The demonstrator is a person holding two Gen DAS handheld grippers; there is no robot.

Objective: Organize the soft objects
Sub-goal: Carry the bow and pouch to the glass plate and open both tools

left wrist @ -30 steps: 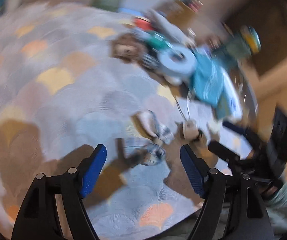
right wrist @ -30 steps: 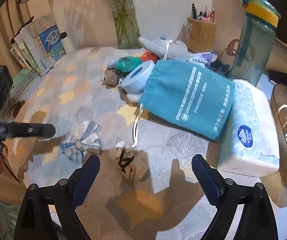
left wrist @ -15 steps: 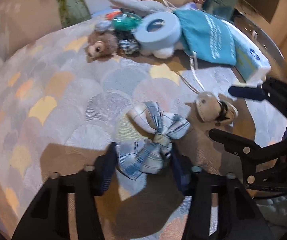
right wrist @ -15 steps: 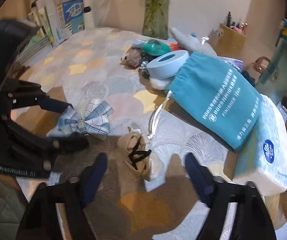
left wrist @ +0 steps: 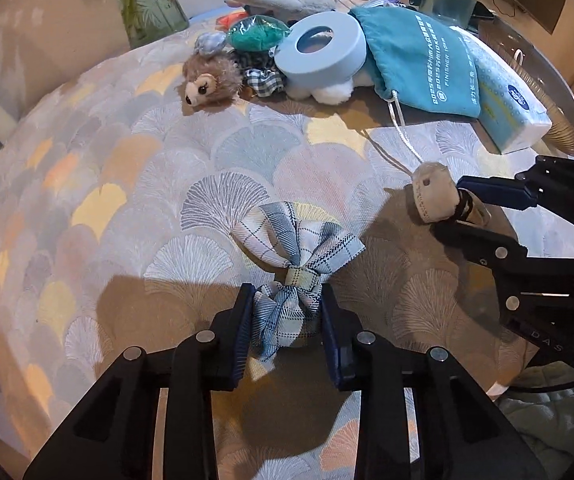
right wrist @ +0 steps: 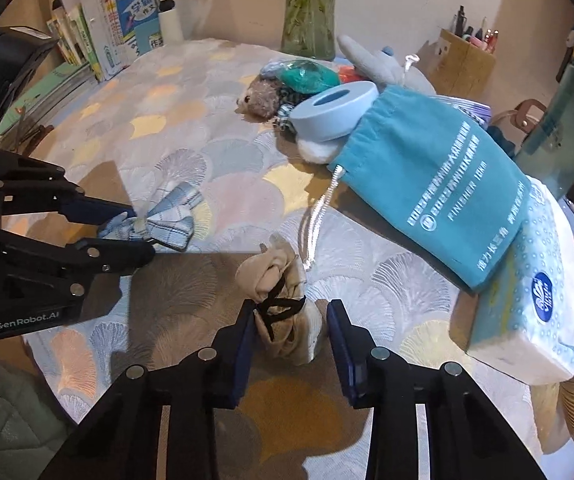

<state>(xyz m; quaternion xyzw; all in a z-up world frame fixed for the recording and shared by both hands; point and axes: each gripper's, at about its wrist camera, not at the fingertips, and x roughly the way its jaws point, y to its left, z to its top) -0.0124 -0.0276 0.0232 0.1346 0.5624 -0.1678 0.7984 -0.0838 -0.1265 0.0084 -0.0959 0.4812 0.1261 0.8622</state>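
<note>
My left gripper (left wrist: 287,320) points steeply down, jaws just closing, pads pinching cloth; my right gripper (right wrist: 291,336) tilts down alongside, jaws likewise closing on fabric.

Left gripper (right wrist: 143,224) body: white lettering "GenRobot.AI".
Teal pouch (right wrist: 439,192), right of it: white print, "FINISHER" legible; remaining lines not readable.
Right gripper (left wrist: 453,216) body: letters "DAS", cut off.
Books (right wrist: 127,28), behind the left gripper: covers printed, characters not legible.
</note>
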